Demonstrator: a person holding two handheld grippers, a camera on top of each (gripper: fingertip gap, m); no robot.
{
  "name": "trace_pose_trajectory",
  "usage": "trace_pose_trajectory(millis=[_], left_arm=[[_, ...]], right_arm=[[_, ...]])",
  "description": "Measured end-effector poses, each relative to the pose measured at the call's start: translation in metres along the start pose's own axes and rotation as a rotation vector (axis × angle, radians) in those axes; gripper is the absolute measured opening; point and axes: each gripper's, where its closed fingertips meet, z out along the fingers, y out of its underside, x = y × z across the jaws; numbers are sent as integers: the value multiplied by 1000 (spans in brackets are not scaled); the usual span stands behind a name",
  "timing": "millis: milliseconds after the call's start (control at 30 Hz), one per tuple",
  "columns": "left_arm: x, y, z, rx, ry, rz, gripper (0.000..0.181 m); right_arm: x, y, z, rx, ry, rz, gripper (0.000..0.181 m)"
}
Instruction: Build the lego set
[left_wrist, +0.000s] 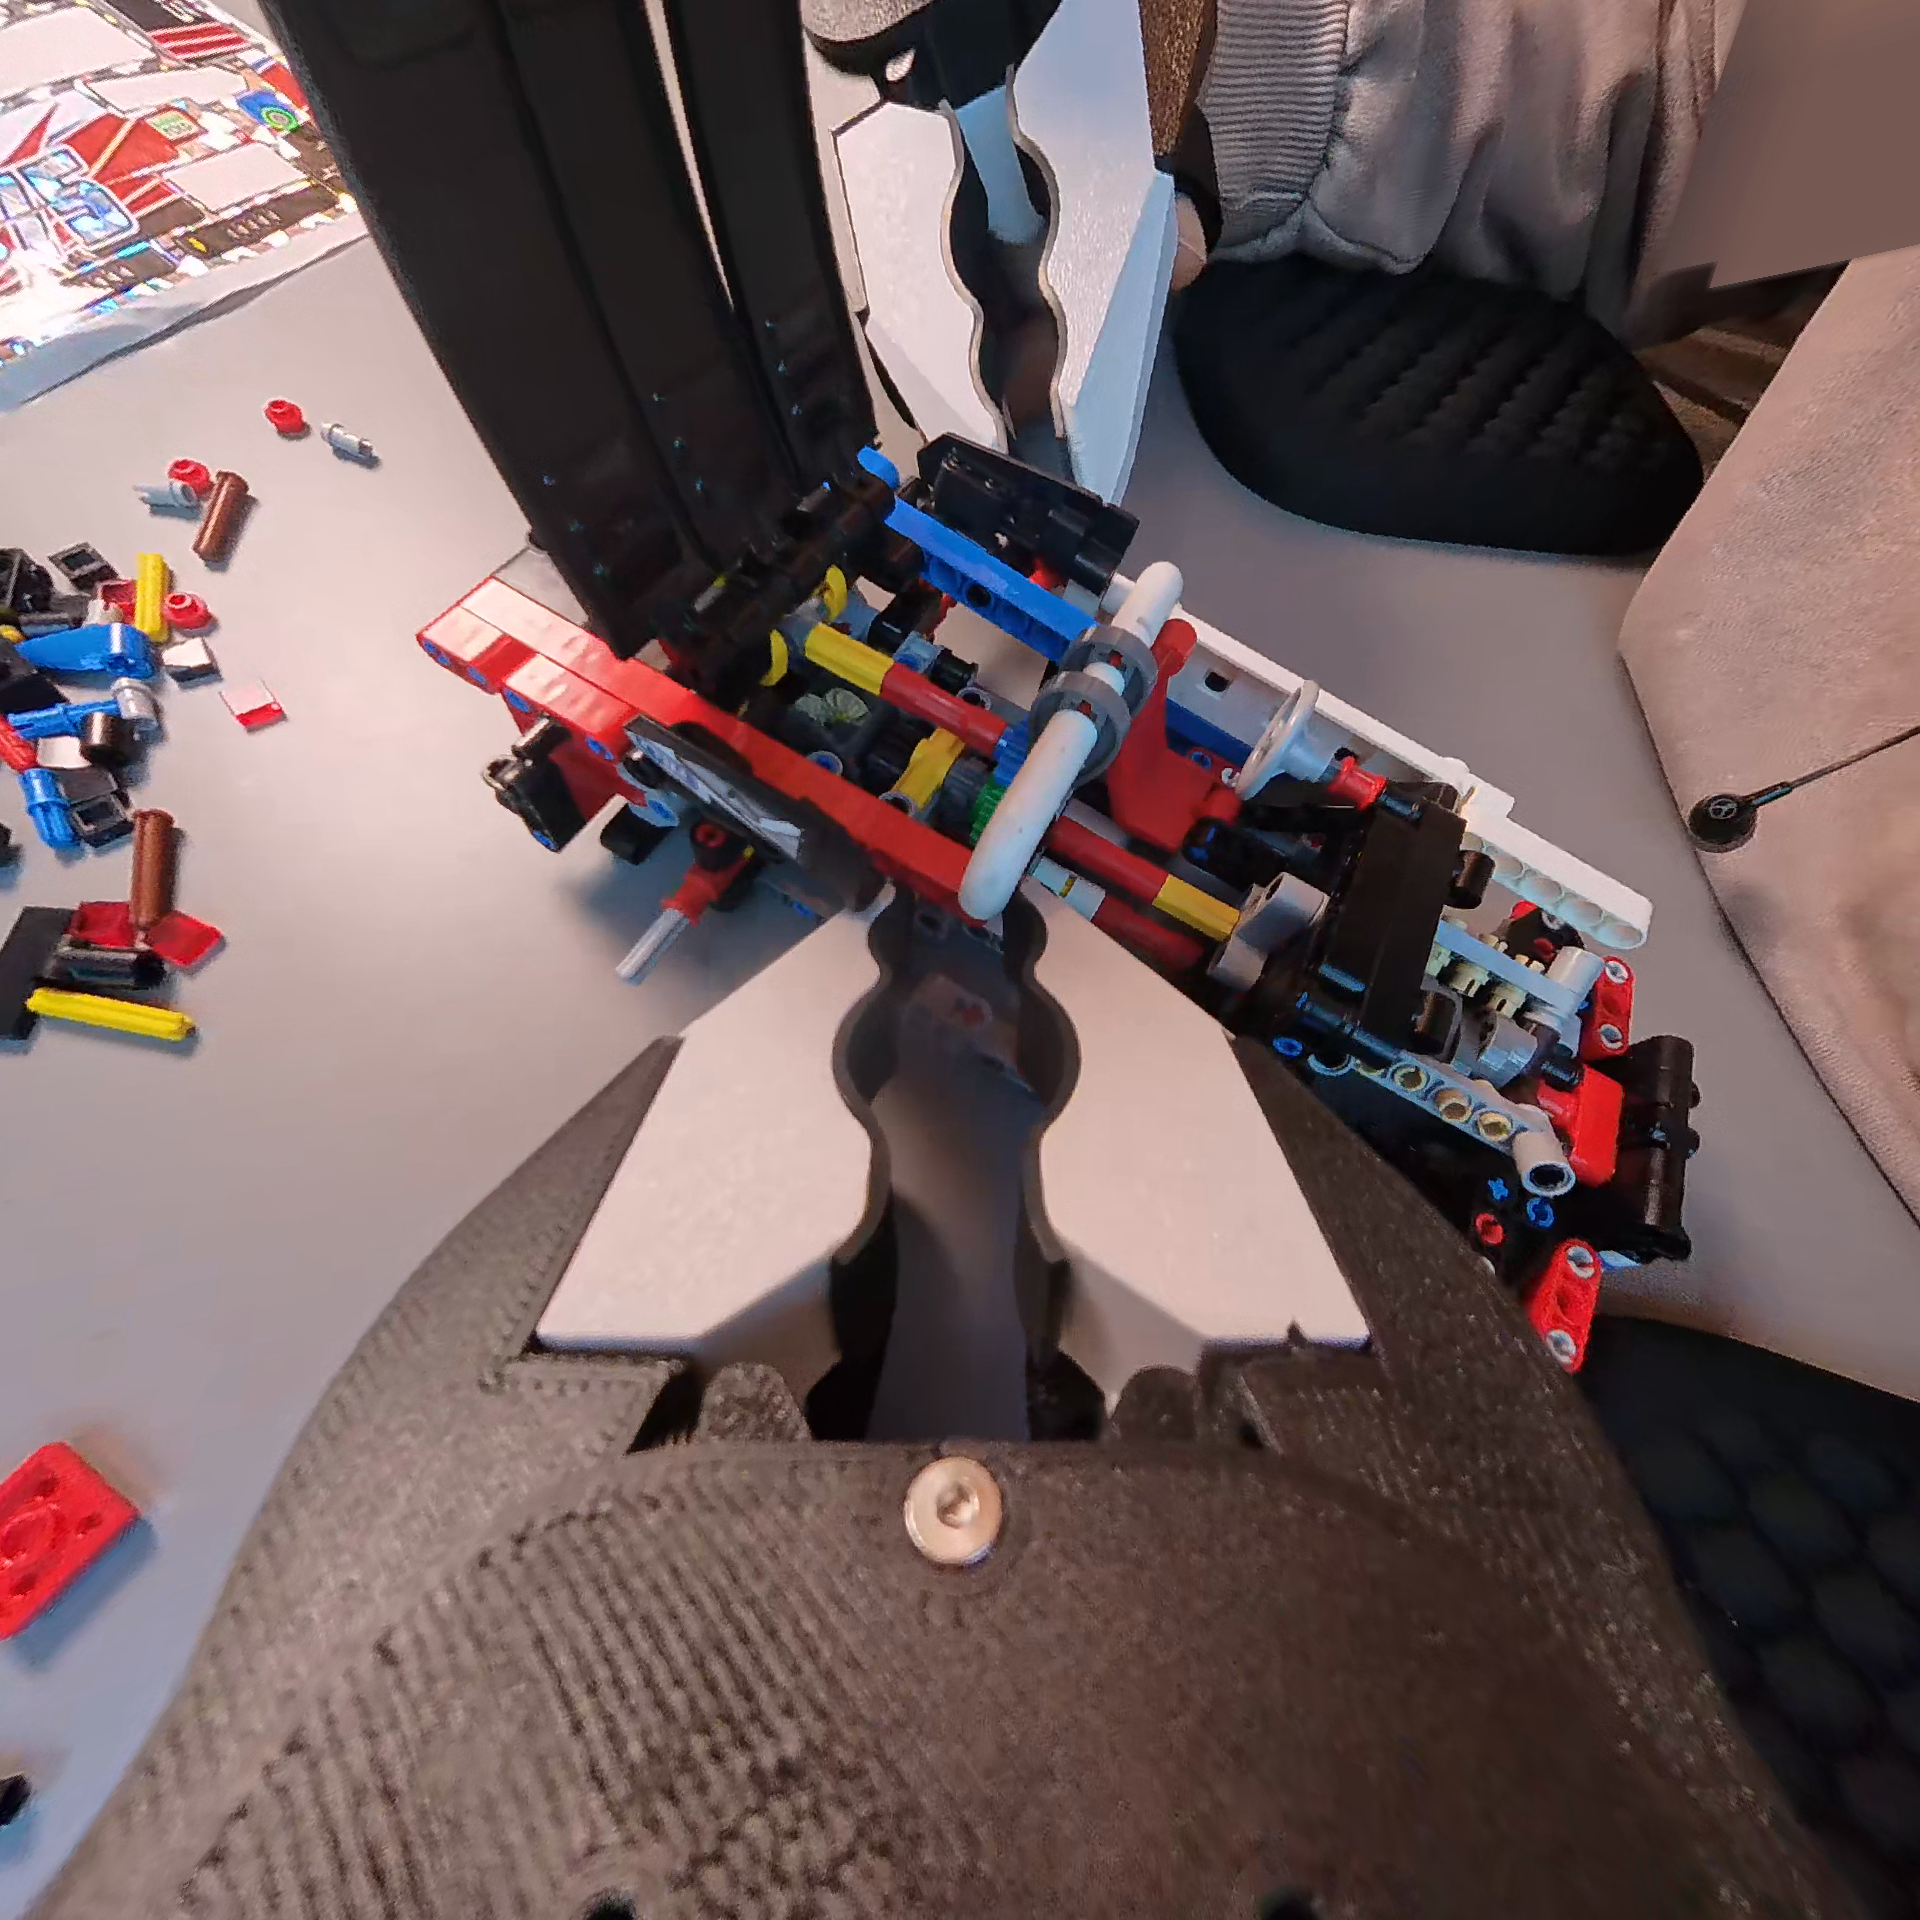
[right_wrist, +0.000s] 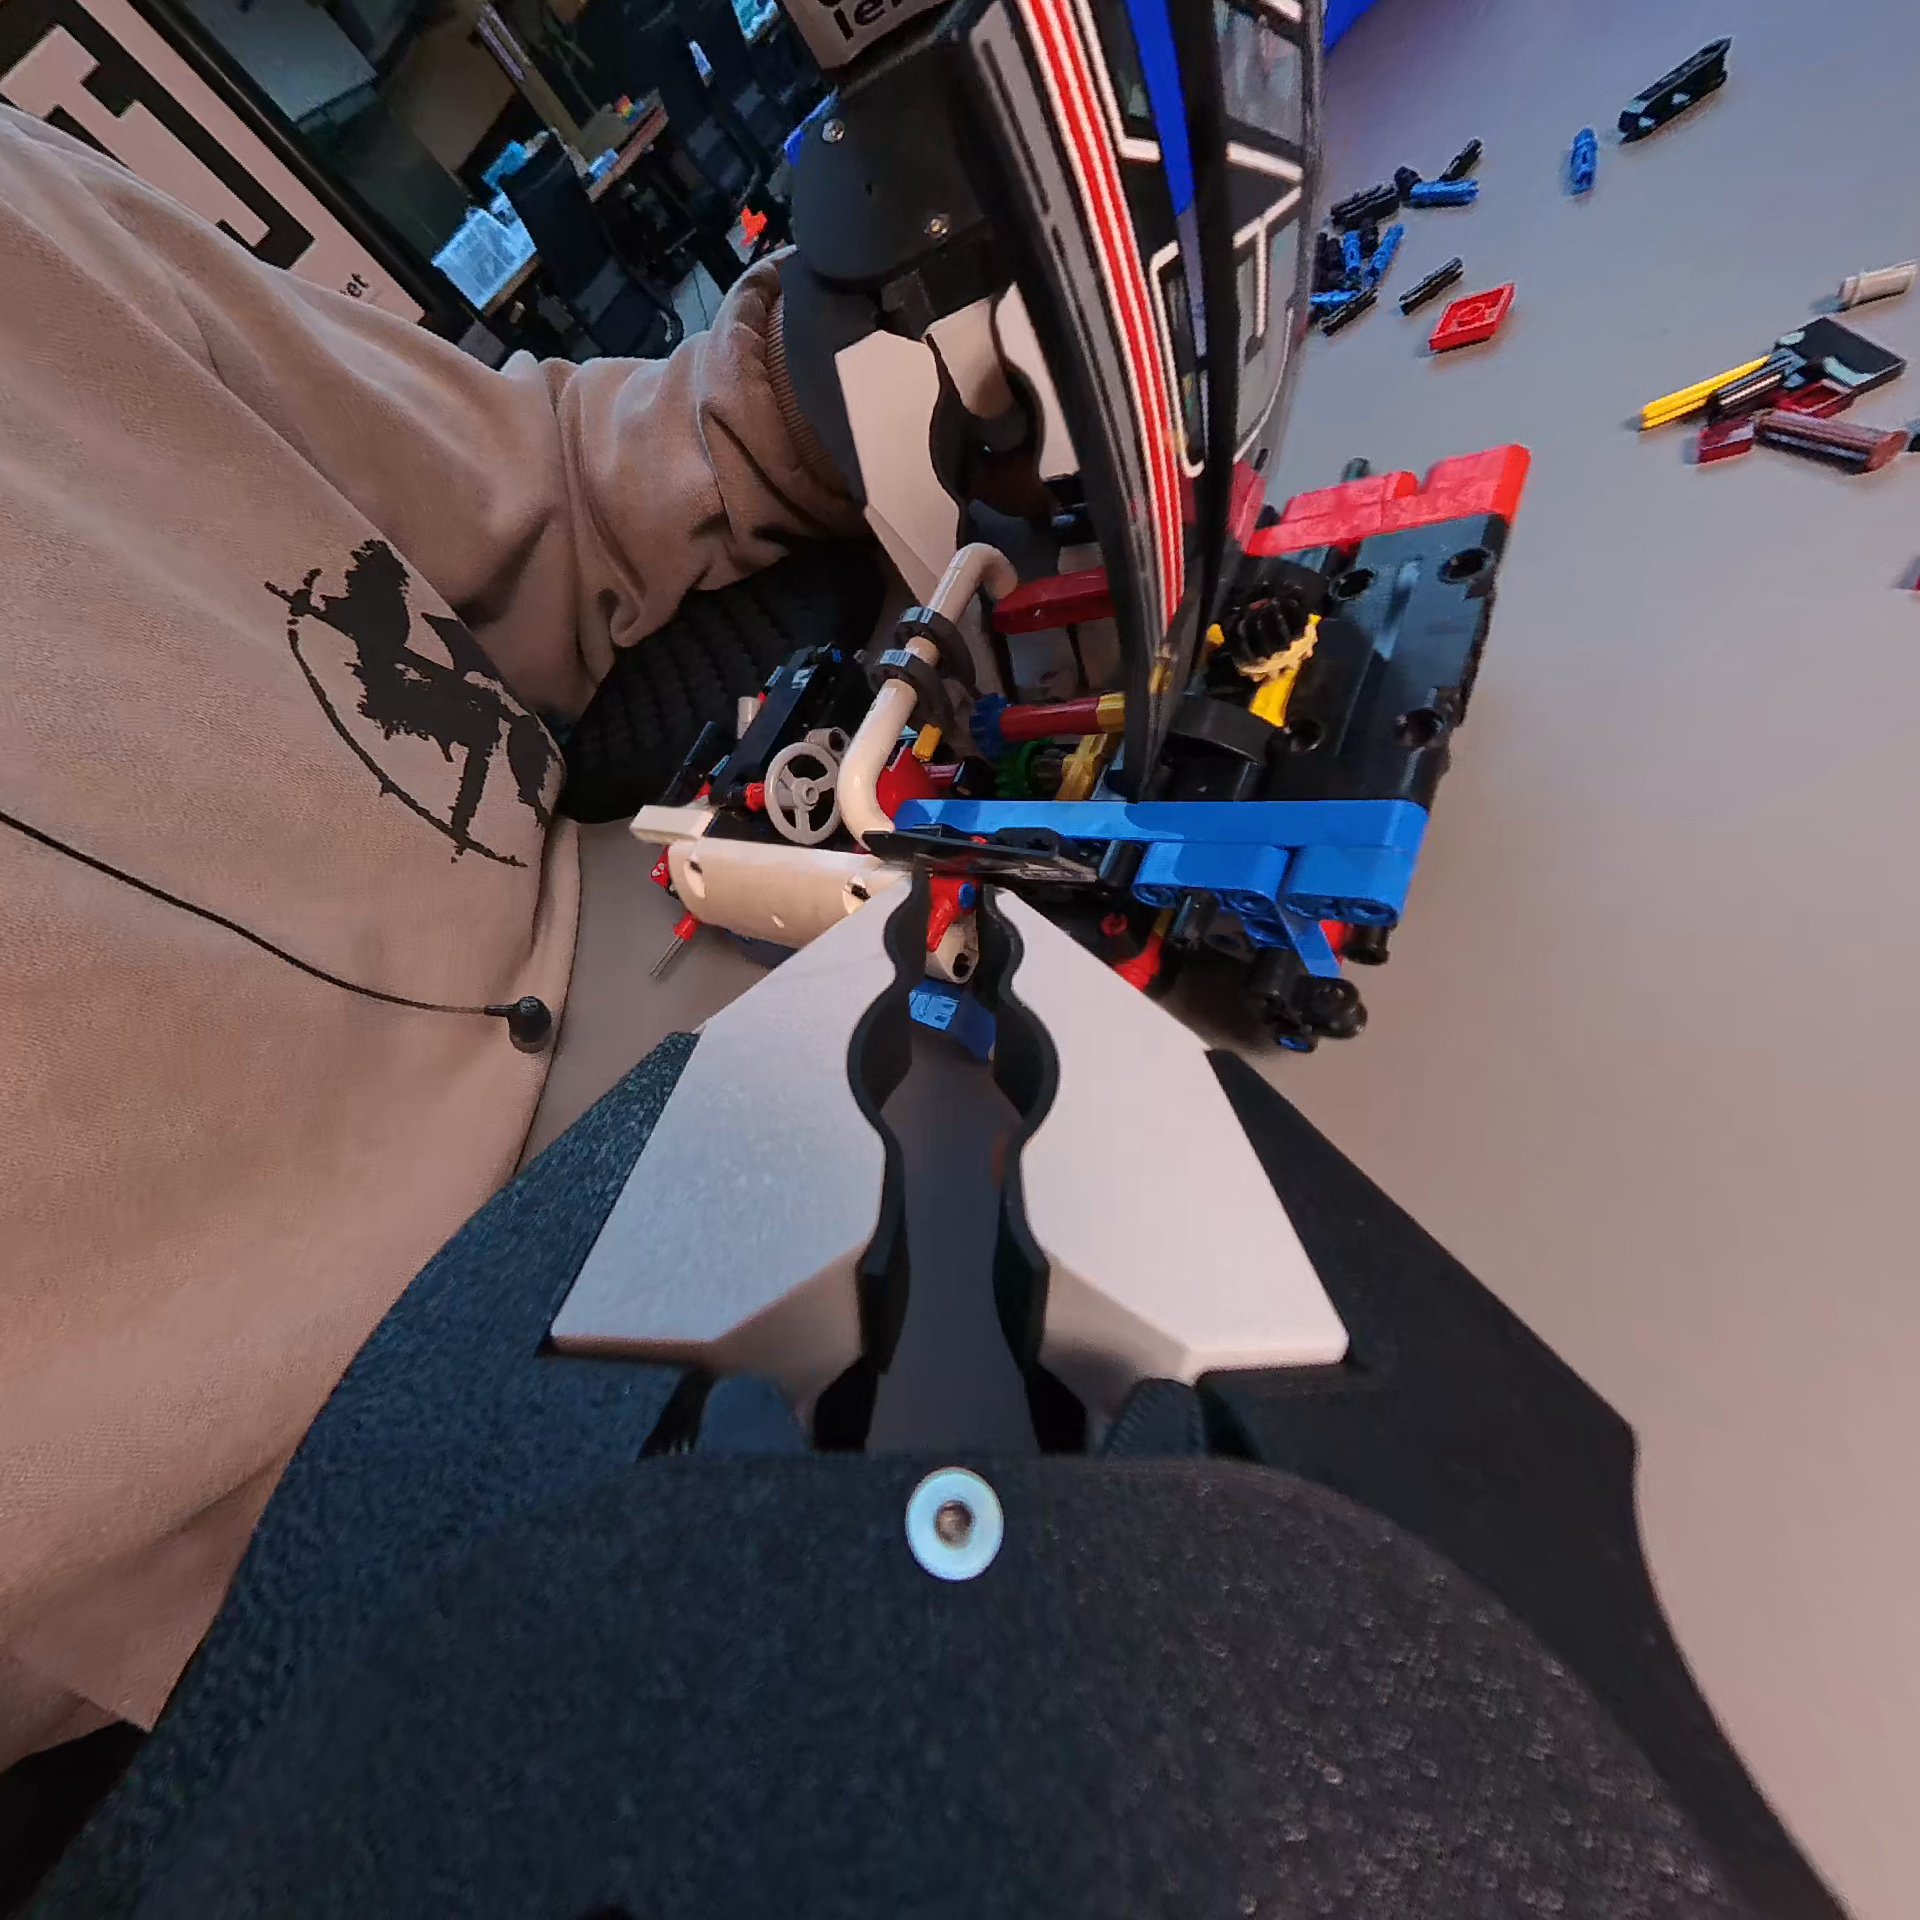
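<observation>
The lego model is a long vehicle frame of red, blue, black and white beams on the grey table, with a bent white tube across its middle. A tall black panel stands up from one end. My left gripper is closed on the underside of its red side beam. My right gripper grips small red and white parts under the blue beam on the opposite side. It also shows in the left wrist view. The panel's striped face shows in the right wrist view.
Loose pieces lie on the table left of the model, with a red plate nearer and an instruction booklet behind. More loose pieces lie beyond. A black tyre and a person's sweatshirt are close by. Spacing between my two grippers at the tips: around 7 centimetres. To reach the red plate in a straight line is about 15 centimetres for my left fingers, about 20 centimetres for my right. It is also in sight in the right wrist view.
</observation>
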Motion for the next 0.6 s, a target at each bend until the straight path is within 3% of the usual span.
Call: trace_pose_trajectory(millis=[600], left_arm=[[3, 1, 0, 9, 3, -10, 16]], right_arm=[[2, -4, -5, 67, 109, -28, 9]])
